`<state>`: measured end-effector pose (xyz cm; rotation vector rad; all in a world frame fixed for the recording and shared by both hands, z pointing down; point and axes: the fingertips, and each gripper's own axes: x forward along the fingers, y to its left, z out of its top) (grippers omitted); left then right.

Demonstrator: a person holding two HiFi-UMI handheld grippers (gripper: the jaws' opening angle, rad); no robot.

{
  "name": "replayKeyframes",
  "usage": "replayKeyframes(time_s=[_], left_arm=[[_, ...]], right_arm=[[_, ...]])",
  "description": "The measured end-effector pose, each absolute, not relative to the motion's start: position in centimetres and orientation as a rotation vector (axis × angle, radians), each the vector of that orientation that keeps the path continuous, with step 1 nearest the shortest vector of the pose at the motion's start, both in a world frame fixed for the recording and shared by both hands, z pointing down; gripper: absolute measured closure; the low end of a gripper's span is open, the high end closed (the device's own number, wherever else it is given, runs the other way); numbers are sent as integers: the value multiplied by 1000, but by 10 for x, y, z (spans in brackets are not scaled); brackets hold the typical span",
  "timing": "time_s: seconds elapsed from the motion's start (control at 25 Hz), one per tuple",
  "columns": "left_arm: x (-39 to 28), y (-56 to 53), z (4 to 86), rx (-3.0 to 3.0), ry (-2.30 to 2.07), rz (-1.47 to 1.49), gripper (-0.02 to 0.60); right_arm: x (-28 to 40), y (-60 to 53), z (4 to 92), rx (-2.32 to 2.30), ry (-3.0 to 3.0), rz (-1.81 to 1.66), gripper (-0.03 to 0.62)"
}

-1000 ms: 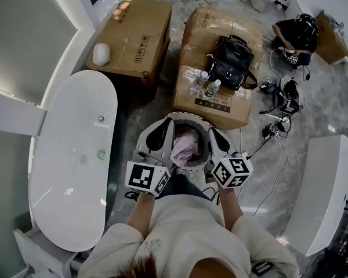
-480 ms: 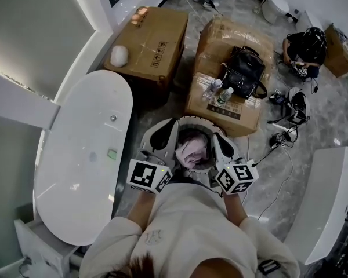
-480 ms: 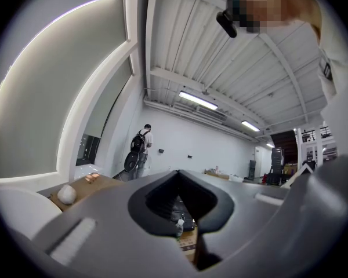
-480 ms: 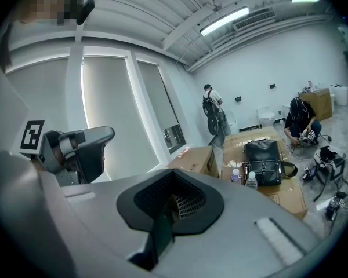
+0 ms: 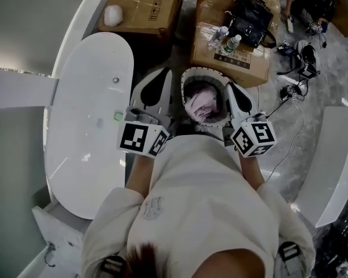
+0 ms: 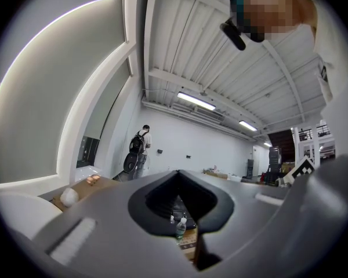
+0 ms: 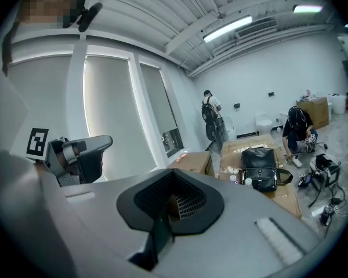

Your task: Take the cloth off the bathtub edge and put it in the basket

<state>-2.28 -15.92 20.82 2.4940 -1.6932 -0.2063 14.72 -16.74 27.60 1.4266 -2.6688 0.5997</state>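
Grippers first: I see my left gripper and my right gripper both closed tight, with nothing in them. The big white bathtub fills the left of the frame. The round basket sits in the upper middle, between my two grippers. The pink cloth lies inside the basket.

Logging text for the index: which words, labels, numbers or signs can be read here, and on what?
Nothing reads as words.
Left cardboard box: printed symbols, too small.
Right cardboard box: printed label, blurred.
Shirt: small emblem, illegible.
Marker cubes: square patterns only, no letters.
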Motion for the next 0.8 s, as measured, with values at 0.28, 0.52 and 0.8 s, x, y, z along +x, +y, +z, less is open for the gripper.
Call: replayKeyframes(time_s=[0.28,0.52,0.8], left_arm=[[-42,-153,212,2437,-1694,-238,532],[-48,-146,211,2427,-1716,-231,532],[-44,-139,213,2423,-1710,-229,532]], right_arm=[[151,-160,278,1442,-2649,606,597],[149,-150,279,1439,-2654,615,597],[147,-137,286,1427,-2644,642,597]])
